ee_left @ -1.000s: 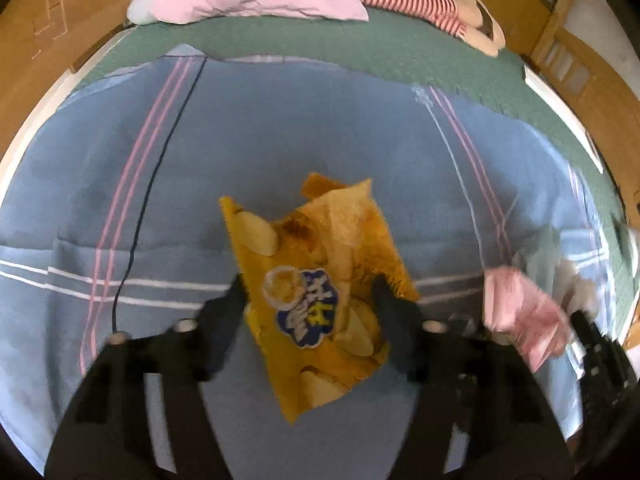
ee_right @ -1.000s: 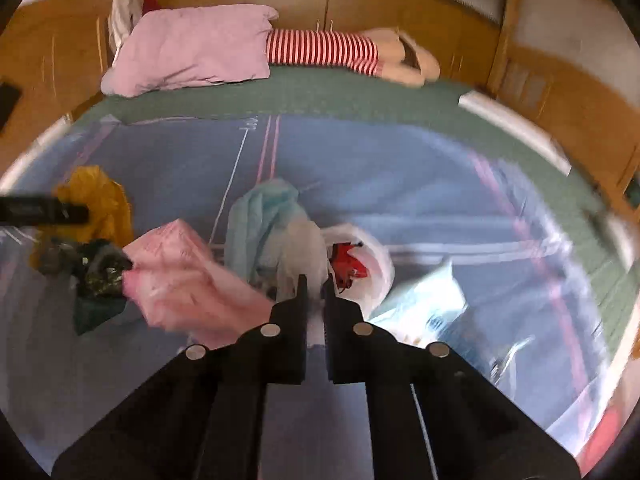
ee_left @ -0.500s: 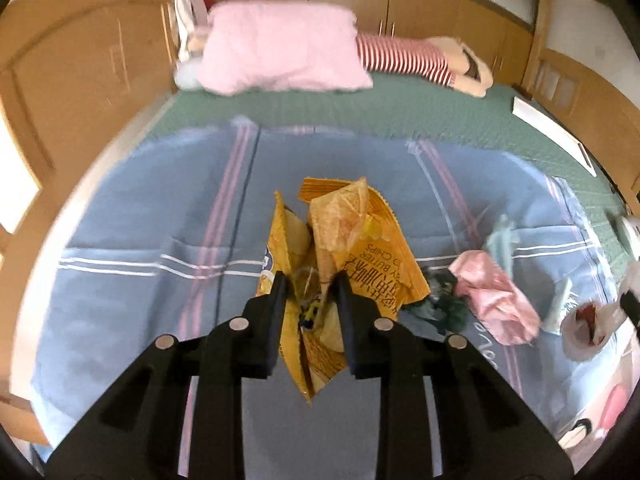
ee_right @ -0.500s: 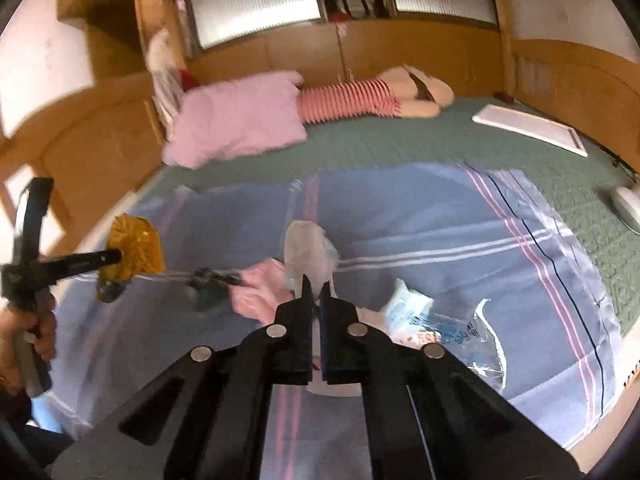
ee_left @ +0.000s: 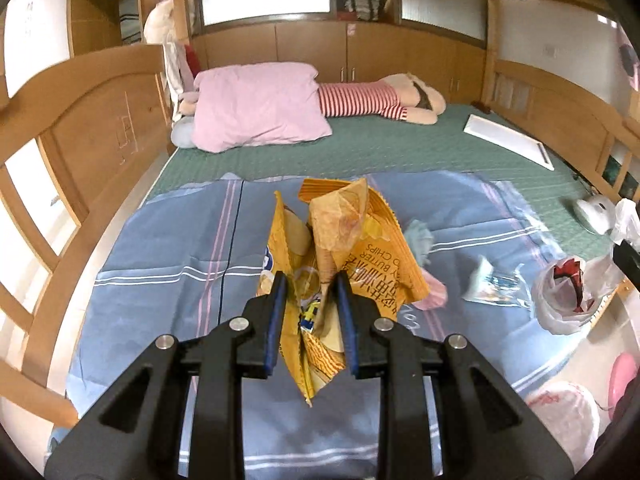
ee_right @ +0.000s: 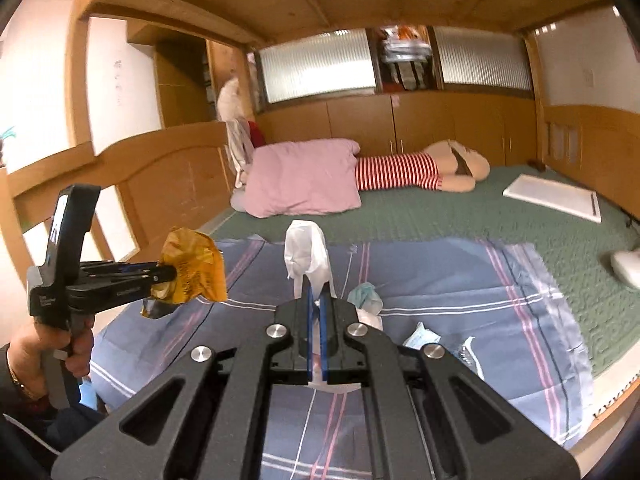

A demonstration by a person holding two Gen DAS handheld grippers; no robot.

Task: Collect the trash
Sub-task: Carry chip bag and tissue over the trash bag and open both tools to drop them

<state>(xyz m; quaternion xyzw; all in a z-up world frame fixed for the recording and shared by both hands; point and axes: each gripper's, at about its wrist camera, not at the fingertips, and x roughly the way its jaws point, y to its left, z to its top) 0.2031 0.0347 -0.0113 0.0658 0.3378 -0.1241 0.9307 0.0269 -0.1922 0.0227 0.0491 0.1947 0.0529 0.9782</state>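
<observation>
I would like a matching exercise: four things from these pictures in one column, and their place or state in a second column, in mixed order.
Things:
1. yellow chip bag
2. white plastic bag
3. pink pillow
4. white flat board

Places or states:
A. lies on the green mattress, right side
B. pinched in the right gripper
C. at the head of the bed, beside the striped doll
D. crumpled, clamped in the left gripper

Pairs: 1-D, 2-B, 3-C, 4-A

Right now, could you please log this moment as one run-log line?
left claw: shut on chip bag | right claw: shut on white plastic bag | both lifted above blue sheet
</observation>
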